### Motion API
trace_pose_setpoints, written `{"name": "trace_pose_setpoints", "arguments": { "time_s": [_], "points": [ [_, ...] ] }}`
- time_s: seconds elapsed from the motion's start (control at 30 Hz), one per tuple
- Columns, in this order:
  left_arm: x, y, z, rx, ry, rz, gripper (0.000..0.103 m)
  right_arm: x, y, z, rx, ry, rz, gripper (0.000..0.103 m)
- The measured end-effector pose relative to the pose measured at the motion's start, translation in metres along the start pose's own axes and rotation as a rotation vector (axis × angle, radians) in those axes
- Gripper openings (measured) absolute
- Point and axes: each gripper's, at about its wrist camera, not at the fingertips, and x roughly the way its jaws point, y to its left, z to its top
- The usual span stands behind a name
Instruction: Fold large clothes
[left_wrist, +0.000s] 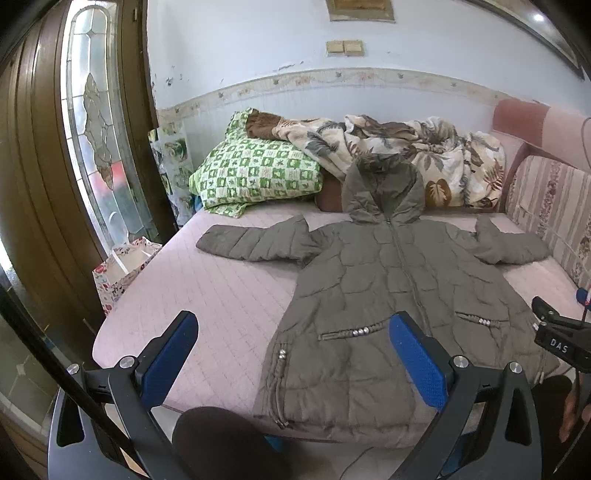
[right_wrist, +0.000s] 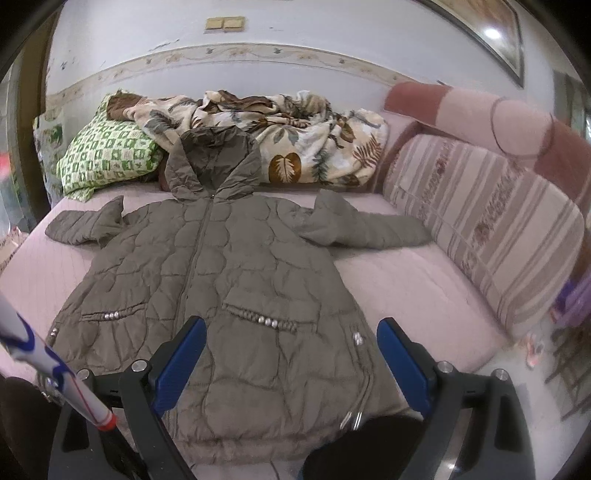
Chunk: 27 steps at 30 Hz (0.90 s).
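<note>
A grey-brown quilted hooded coat lies face up on the pink bed, zipped, both sleeves spread sideways, hood toward the wall. My left gripper hovers open over the coat's lower left hem and the bare sheet, holding nothing. My right gripper hangs open above the coat's lower right pocket area, also empty. The right gripper's black body shows at the left wrist view's right edge.
A green checked pillow and a leaf-print blanket are piled at the bed's far end. A striped cushion backrest lines the right side. A wooden door and a floral bag stand left. A white pole crosses the right wrist view.
</note>
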Motion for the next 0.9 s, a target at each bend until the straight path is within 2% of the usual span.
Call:
{"name": "trace_pose_setpoints", "arguments": {
  "time_s": [0.3,0.63,0.9],
  "points": [
    [0.043,0.01,0.012,-0.008,0.047,0.074,0.103,0.04,0.016,0.027,-0.039,0.054,0.019,0.096],
    [0.074,0.015,0.009,-0.078,0.12,0.074,0.103,0.074,0.034,0.024,-0.012,0.141,0.06,0.096],
    [0.103,0.028,0.001,-0.095,0.207,0.134,0.103,0.083,0.042,0.018,-0.015,0.174,0.071,0.096]
  ]
}}
